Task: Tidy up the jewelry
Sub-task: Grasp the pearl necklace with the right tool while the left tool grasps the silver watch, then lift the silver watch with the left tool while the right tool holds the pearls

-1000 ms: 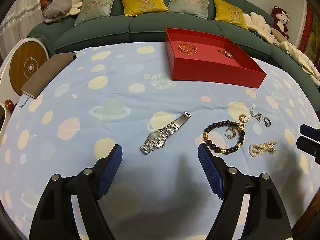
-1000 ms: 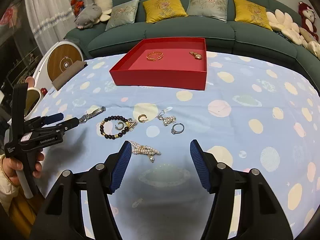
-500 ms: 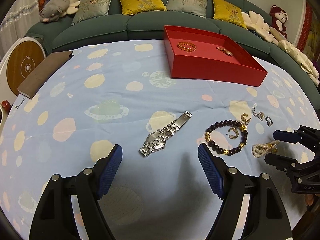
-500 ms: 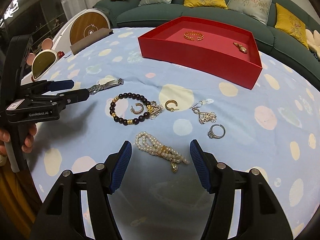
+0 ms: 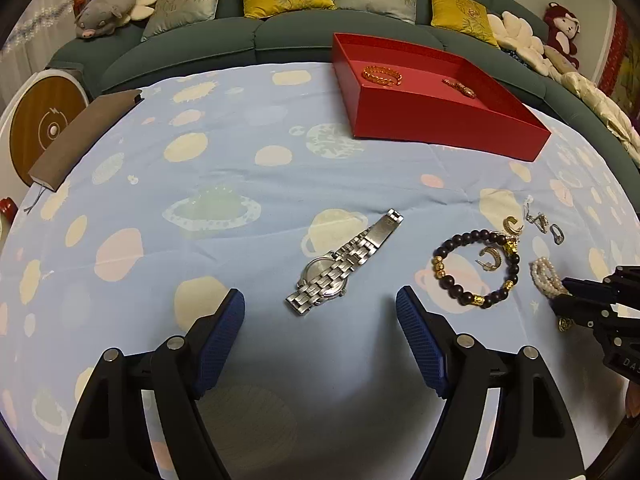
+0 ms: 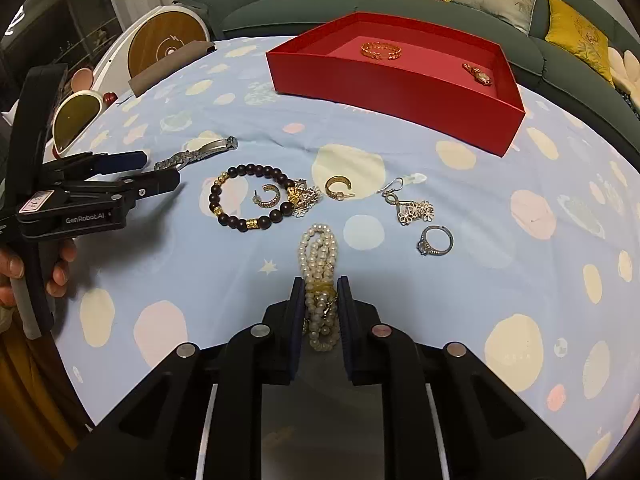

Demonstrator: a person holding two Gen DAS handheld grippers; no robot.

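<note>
The right gripper (image 6: 321, 300) is pinching the pearl bracelet (image 6: 318, 256), its pads pressed against the bundled strands near the gold clasp while the rest of the pearls lie on the blue spotted surface (image 6: 500, 200). The left gripper (image 5: 320, 340) hangs spread wide above the silver watch (image 5: 344, 264), touching nothing. This looks like the pickup step for one more piece: a gold bangle (image 6: 380, 50) and a small gold piece (image 6: 478, 74) already sit in the red tray (image 6: 400, 88), well apart from the loose pieces. The next move calls for lifting the pearls clear without dragging the beaded bracelet (image 6: 250, 200) just beyond them, then carrying them over the tray wall and releasing inside.
</note>
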